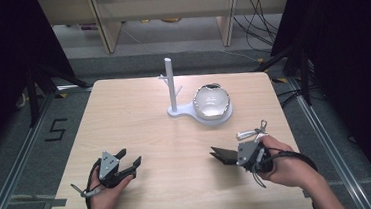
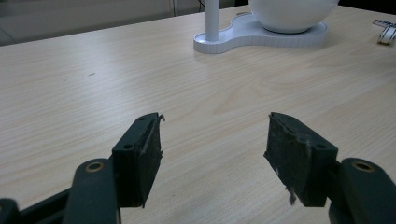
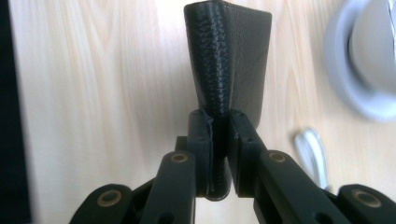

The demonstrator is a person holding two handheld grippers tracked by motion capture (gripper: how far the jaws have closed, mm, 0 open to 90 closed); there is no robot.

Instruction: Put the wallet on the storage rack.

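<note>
While my left hand (image 1: 101, 191) rests at the near left of the worktop (image 1: 140, 123), my left tongs (image 1: 129, 161) stand released, the two black jaws spread wide with bare wood between them in the left gripper view and nothing held. My right tongs (image 1: 233, 156) are clenched on a black wallet (image 1: 224, 154), a folded piece of grained leather; in the right gripper view the wallet (image 3: 229, 60) rises straight up from between the jaws, its stitched spine toward the camera. From the high view, that wallet sticks out leftward from my right hand (image 1: 283, 164), low over the near right part of the worktop; I cannot tell whether it touches the wood. Just beyond my right hand lies a small silver clip (image 1: 251, 131) flat on the worktop. Farther back, near the middle, a white stand (image 1: 172, 85) with a tall post and short pegs shares its base with a pale round bowl (image 1: 211, 101), which sits on the base's right side, well apart from both tongs.
</note>
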